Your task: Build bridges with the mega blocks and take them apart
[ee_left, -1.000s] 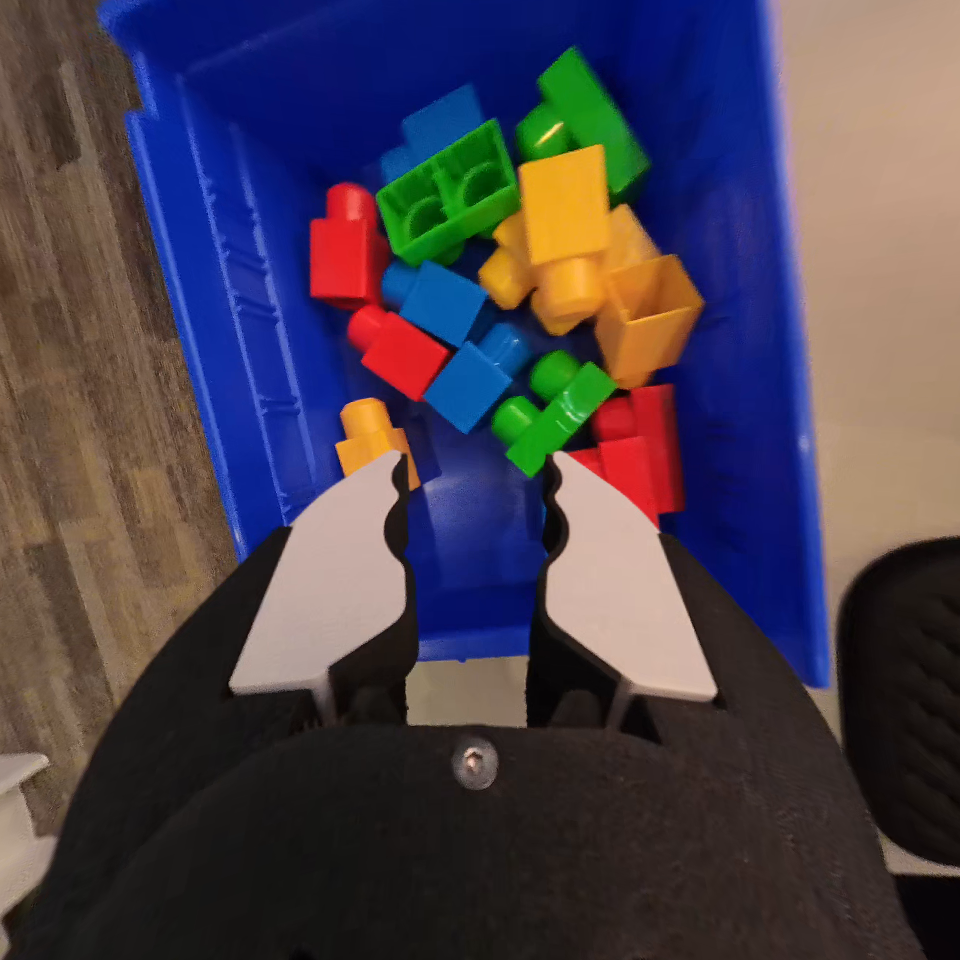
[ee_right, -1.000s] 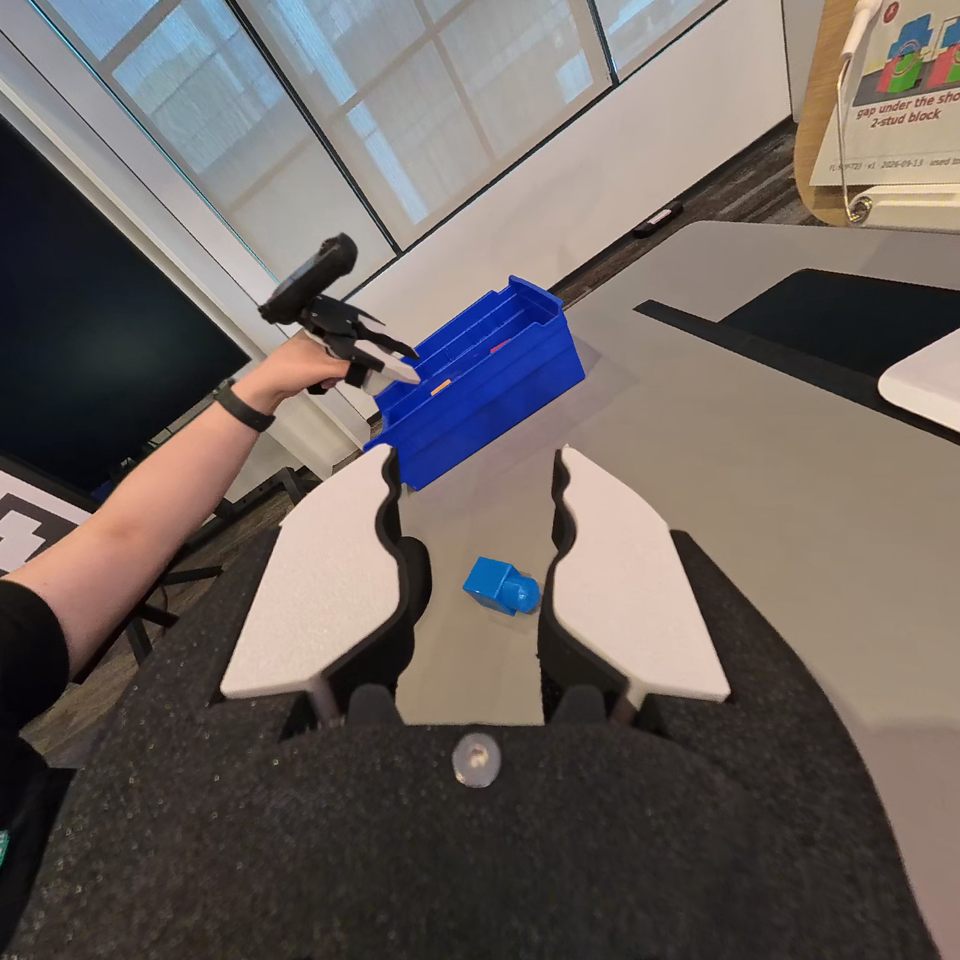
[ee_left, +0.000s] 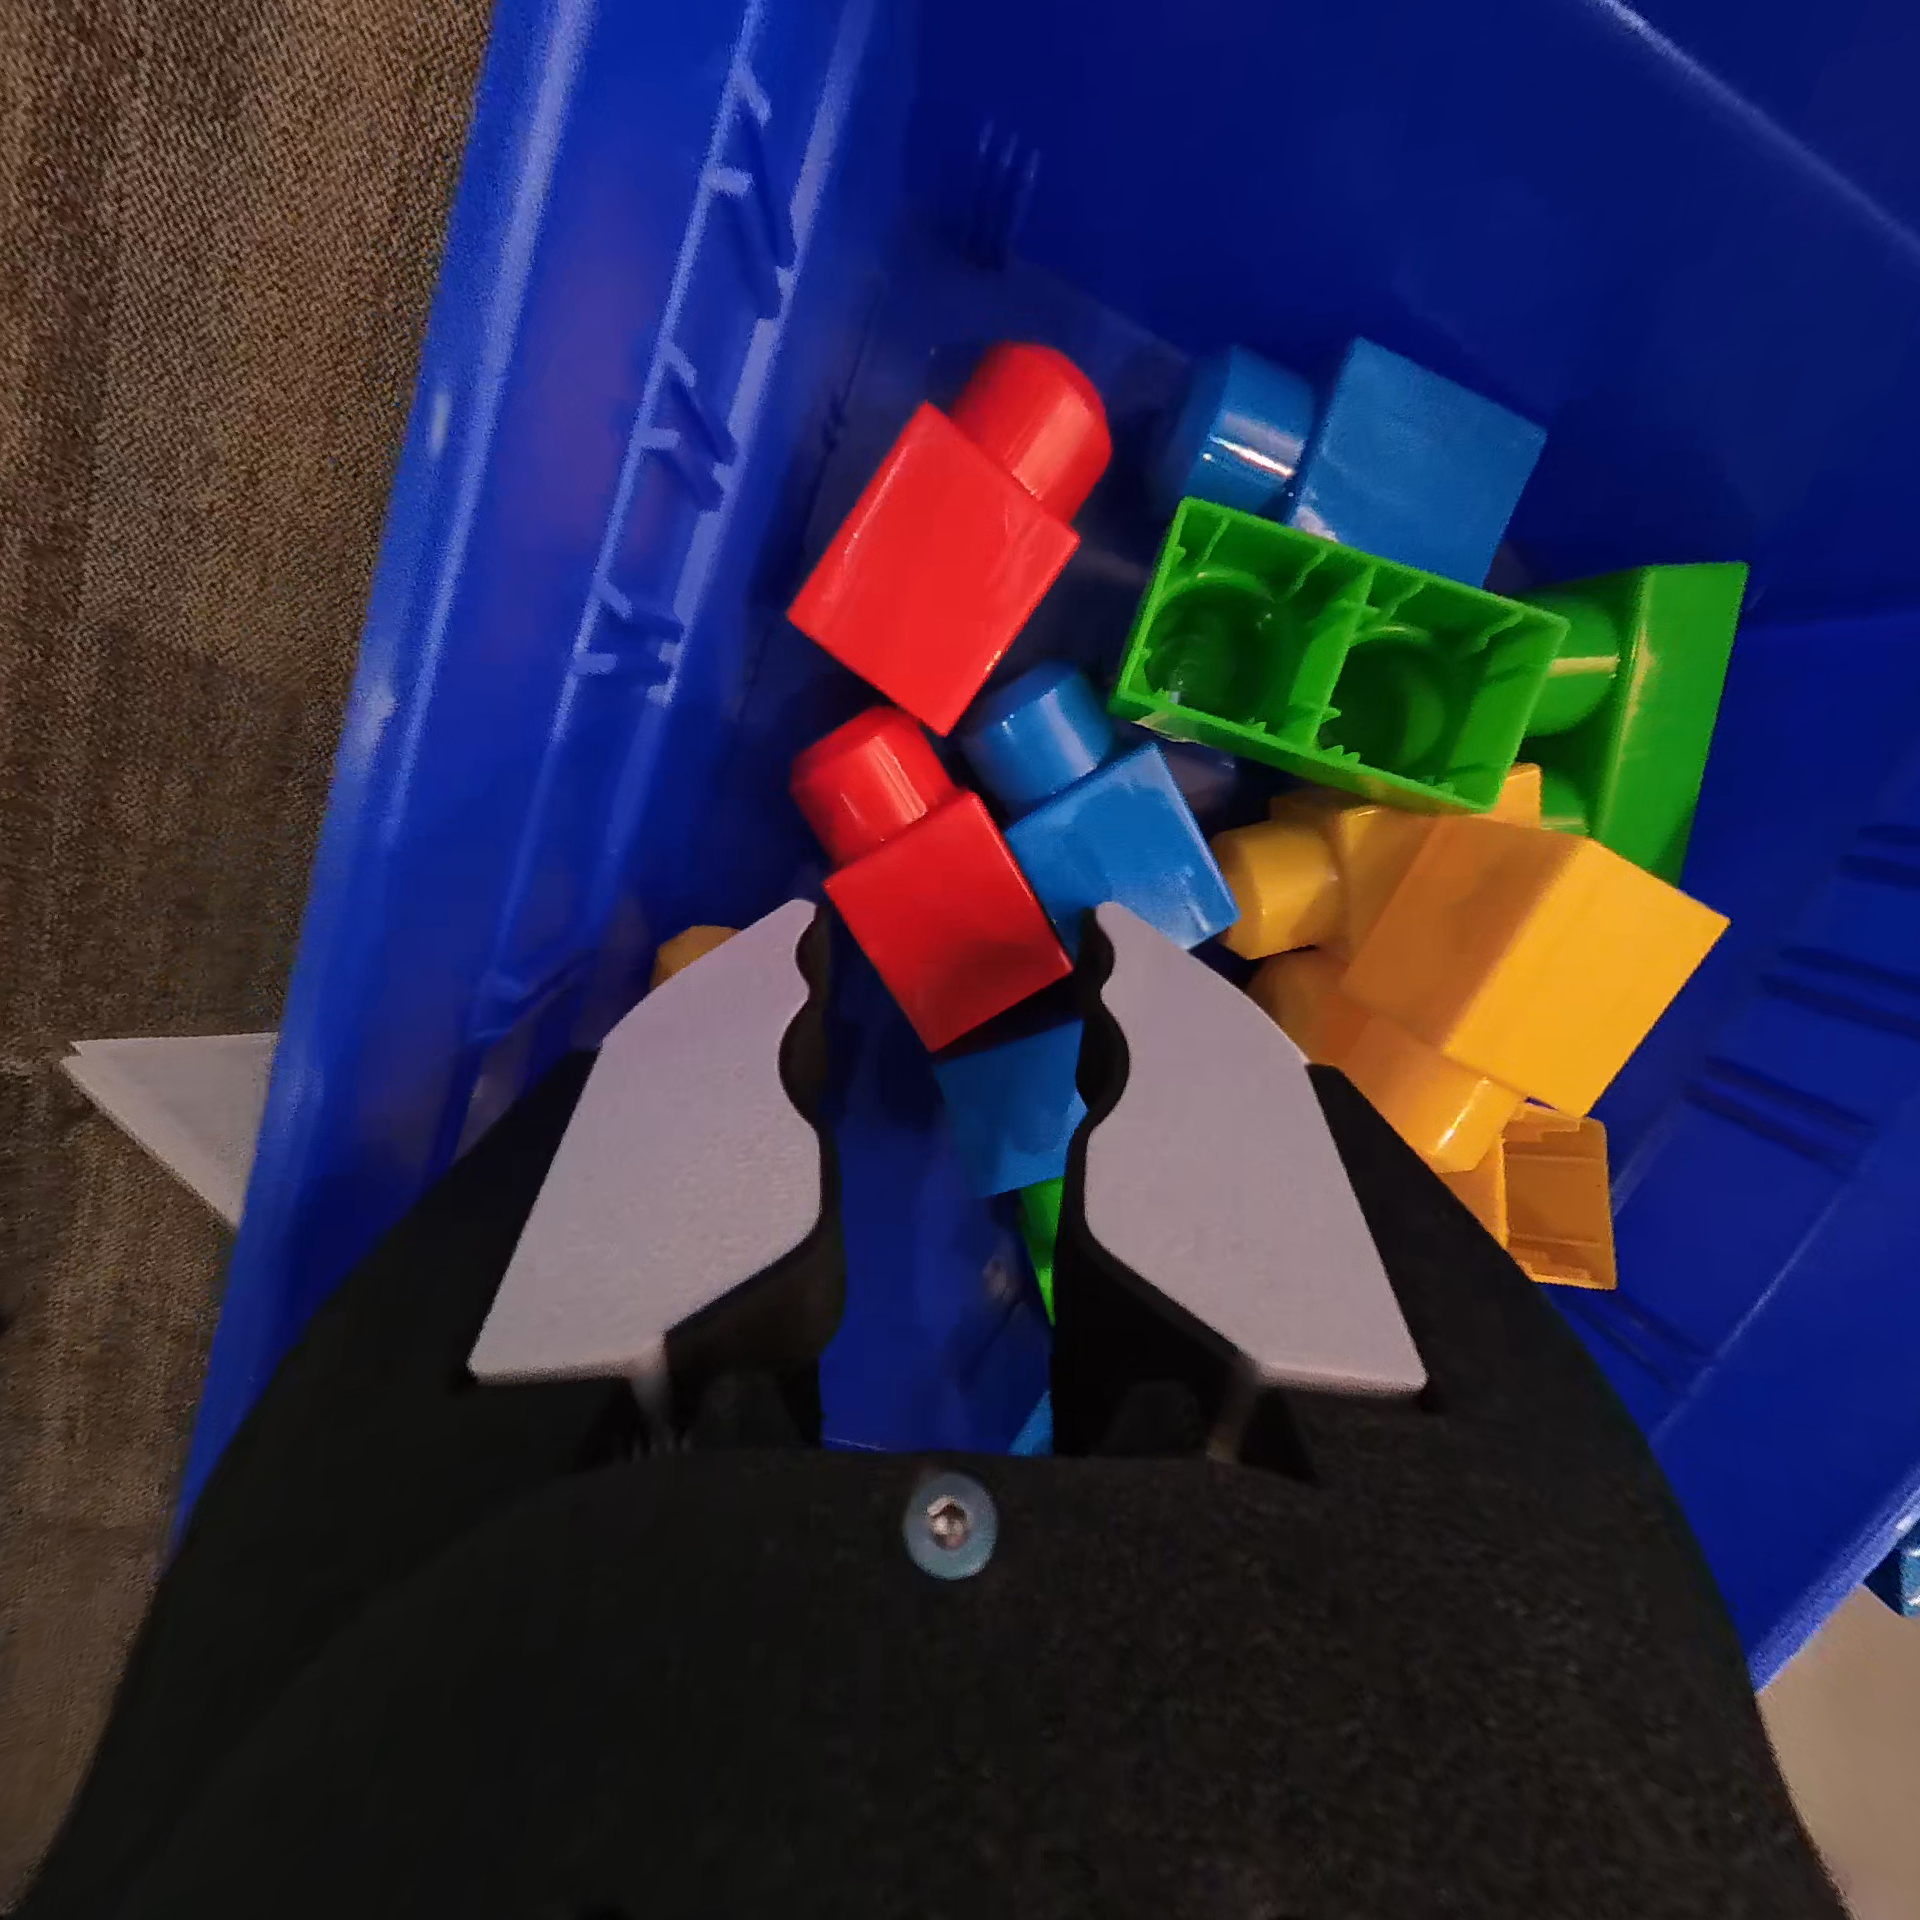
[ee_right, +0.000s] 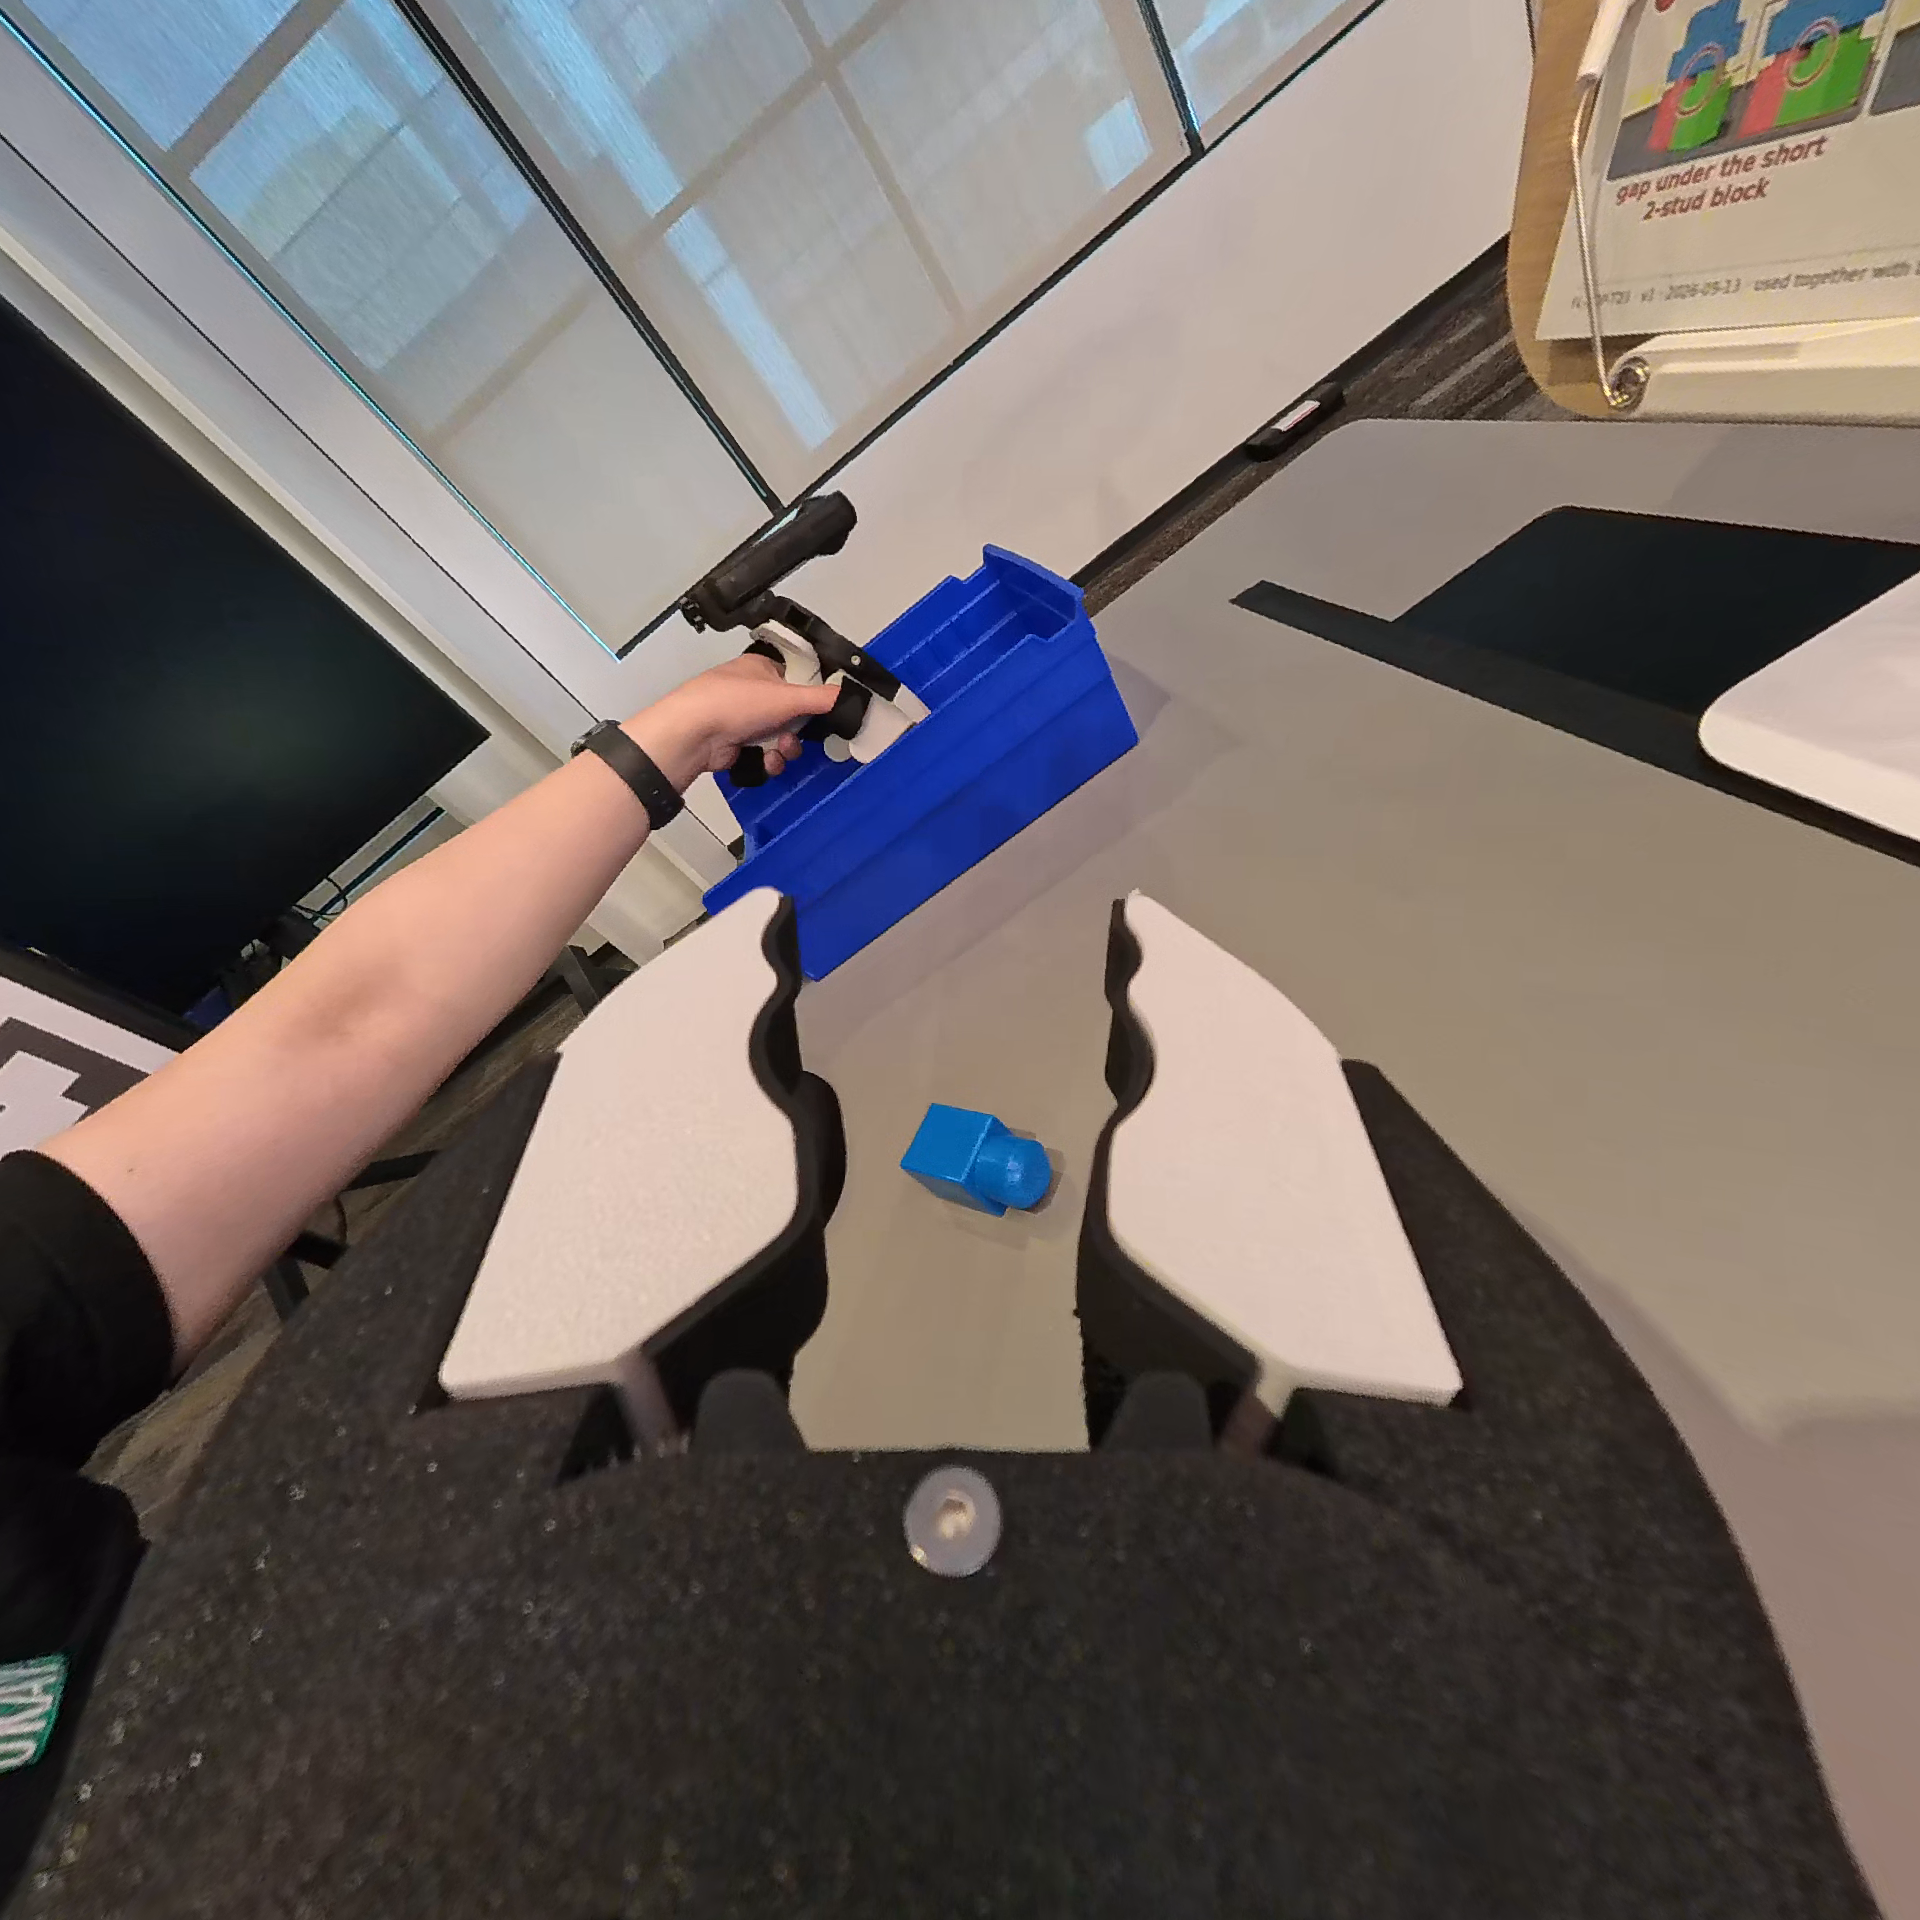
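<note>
The left gripper reaches down into the blue bin, its jaws spread on either side of a red one-stud block without yet pinching it, apparently lined up to pick that piece for a bridge. The right gripper hovers over the grey table with its jaws apart and empty, framing a lone blue one-stud block lying on its side, likely a first piece waiting. Visible in the bin: two red blocks, at least three blue, at least two green and several yellow ones, partly hidden.
</note>
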Available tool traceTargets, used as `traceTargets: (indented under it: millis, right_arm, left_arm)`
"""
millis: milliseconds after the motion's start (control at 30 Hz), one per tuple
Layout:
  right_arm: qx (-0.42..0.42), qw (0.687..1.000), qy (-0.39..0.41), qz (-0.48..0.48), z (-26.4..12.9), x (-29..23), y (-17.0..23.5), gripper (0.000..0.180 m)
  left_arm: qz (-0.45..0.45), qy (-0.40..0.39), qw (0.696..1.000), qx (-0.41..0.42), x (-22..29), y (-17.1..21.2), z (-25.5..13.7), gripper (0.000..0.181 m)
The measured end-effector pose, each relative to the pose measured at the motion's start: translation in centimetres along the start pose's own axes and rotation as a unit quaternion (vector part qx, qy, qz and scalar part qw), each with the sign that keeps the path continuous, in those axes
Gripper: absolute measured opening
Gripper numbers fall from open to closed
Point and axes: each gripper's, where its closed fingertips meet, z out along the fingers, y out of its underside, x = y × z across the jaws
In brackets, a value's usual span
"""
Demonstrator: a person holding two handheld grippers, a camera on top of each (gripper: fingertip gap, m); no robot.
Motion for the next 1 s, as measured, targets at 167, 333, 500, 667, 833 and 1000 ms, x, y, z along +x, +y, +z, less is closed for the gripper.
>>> traceTargets:
  millis: [167, 333, 500, 667, 833, 1000]
  right_arm:
    - [0.008, 1.0, -0.004, 0.0, -0.3, -0.2, -0.5, 0.056]
    - [0.007, 1.0, -0.006, 0.0, -0.3, -0.3, -0.5, 0.056]
    - [0.003, 1.0, -0.005, -0.001, -0.1, -0.2, -0.3, 0.056]
    - [0.001, 1.0, -0.004, 0.001, 0.0, 0.0, -0.1, 0.056]
    - [-0.003, 1.0, -0.005, 0.001, 0.1, 0.0, 0.0, 0.056]
    - [-0.001, 1.0, -0.003, 0.003, 0.0, 0.2, 0.0, 0.056]
  left_arm:
    - [-0.003, 0.001, 1.0, 0.002, -0.4, 0.3, -0.2, 0.043]
    - [-0.009, 0.02, 1.0, 0.01, -0.3, 0.3, 0.0, 0.041]
    - [0.009, -0.019, 1.0, -0.022, -1.5, 1.1, 0.3, 0.036]
    - [0.034, -0.045, 0.998, -0.026, -1.5, 1.1, 1.0, 0.035]
    - [0.073, -0.052, 0.996, 0.012, -1.3, 0.0, 0.2, 0.035]
    - [0.112, 0.022, 0.989, 0.097, 2.5, -1.4, -5.0, 0.035]
